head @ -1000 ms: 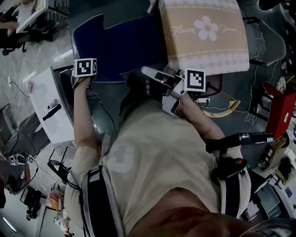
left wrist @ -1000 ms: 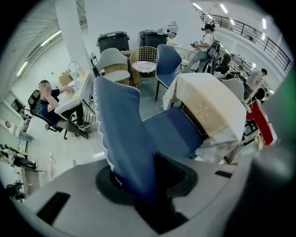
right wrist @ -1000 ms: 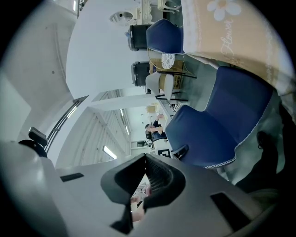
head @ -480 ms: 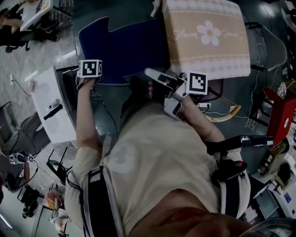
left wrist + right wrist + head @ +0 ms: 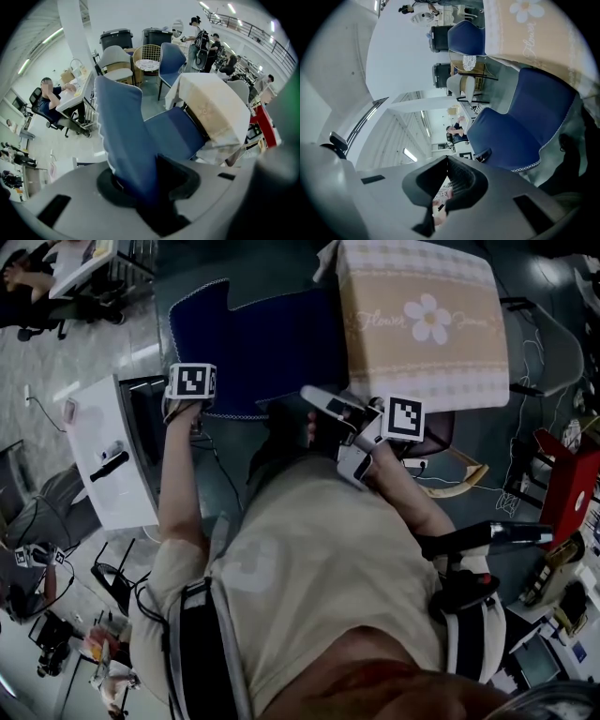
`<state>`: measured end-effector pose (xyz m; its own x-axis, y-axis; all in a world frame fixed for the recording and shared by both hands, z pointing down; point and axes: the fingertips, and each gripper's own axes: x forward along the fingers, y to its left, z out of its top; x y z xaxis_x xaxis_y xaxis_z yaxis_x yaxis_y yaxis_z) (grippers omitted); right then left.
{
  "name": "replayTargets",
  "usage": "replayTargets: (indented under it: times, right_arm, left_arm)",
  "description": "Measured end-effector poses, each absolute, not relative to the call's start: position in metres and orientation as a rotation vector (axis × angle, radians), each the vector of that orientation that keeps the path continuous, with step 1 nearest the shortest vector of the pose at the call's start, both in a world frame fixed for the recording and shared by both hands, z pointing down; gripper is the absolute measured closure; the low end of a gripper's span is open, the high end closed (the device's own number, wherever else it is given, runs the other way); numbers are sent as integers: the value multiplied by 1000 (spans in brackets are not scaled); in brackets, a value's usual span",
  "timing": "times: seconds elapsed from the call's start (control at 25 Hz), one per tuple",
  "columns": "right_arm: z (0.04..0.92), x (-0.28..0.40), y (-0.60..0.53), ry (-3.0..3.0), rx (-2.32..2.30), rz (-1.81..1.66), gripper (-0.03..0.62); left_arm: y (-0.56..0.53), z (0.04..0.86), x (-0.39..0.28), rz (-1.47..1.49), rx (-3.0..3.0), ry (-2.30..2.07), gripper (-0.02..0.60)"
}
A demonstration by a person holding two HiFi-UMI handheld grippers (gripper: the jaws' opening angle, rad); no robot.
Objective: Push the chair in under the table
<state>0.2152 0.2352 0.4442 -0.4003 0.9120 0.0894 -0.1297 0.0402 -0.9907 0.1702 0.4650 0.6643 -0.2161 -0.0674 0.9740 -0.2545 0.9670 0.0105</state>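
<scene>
Chair [image 5: 272, 343] sits at the table's [image 5: 422, 352] 9 o'clock in the head view, blue seat [image 5: 173, 131] pointing at the cloth-covered top. In the left gripper view the seat's front edge is right up against the hanging cloth. How far under it goes cannot be told, but most of the seat shows in the open, so the chair looks barely tucked in.

The backrest [image 5: 119, 126] stands upright on the side away from the table. The left gripper [image 5: 147, 187] points steeply down over its top edge, jaws part-way apart and clamped on the blue padding. That puts the table at about 3 o'clock from this gripper, straight along the seat's length, so a push that way looks like the one that sends the chair home.

The right gripper [image 5: 309, 395] lies level at the chair's 6 o'clock edge, jaws together with nothing between them. Whether it touches the seat is not clear. The left is the one with a hold, so it seems set to do the pushing.
</scene>
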Motion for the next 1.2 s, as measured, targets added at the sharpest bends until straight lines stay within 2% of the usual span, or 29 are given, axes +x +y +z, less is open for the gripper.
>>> replayTargets:
  times: [1.2]
  right_arm:
    - [447, 216, 235, -1444, -834, 1508, 583]
  left_arm:
    - [451, 663, 158, 209, 273, -1791, 459]
